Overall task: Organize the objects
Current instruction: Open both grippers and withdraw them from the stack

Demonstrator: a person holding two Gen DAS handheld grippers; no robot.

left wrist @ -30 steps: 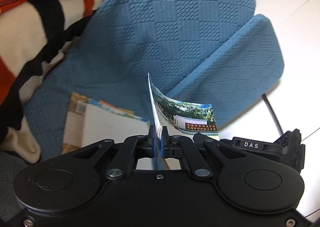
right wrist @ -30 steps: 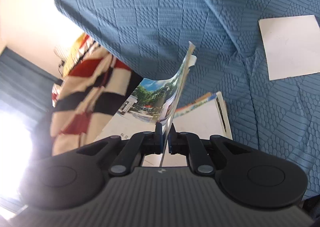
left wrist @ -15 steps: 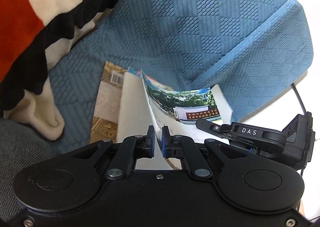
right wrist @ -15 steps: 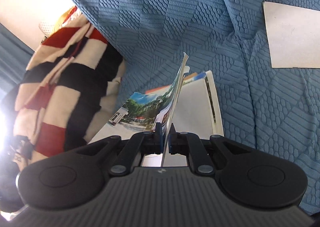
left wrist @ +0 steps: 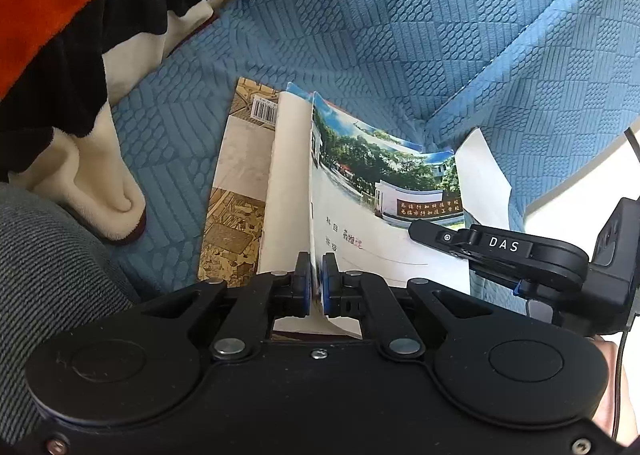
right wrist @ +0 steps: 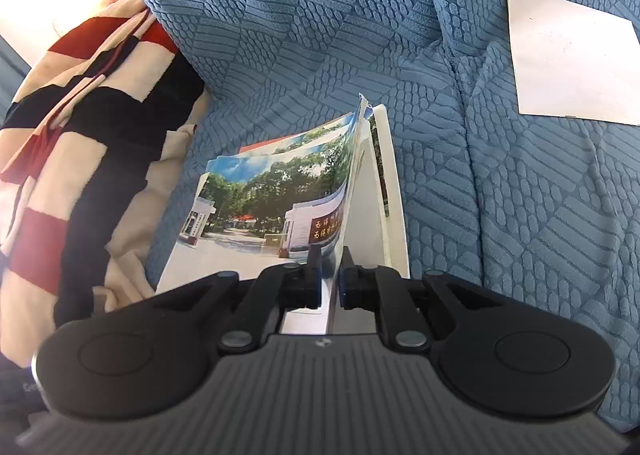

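the left tongs (left wrist: 316, 279) pinched the booklet (left wrist: 384, 211) just above the stack (left wrist: 244, 191) ahead on the sofa (left wrist: 400, 35), the right tongs (right wrist: 330, 275) were opening around it, so letting go likely came next.

Sofa cover (left wrist: 400, 35): under everything, rising behind the books.
Book stack (left wrist: 244, 183): flat on the sofa cover.
Photo booklet (left wrist: 384, 191): on top of the book stack, its cover bowed upward.
Striped blanket (left wrist: 60, 15): left of the book stack.
Loose sheet (right wrist: 572, 55): on the sofa cover, well right of the books.
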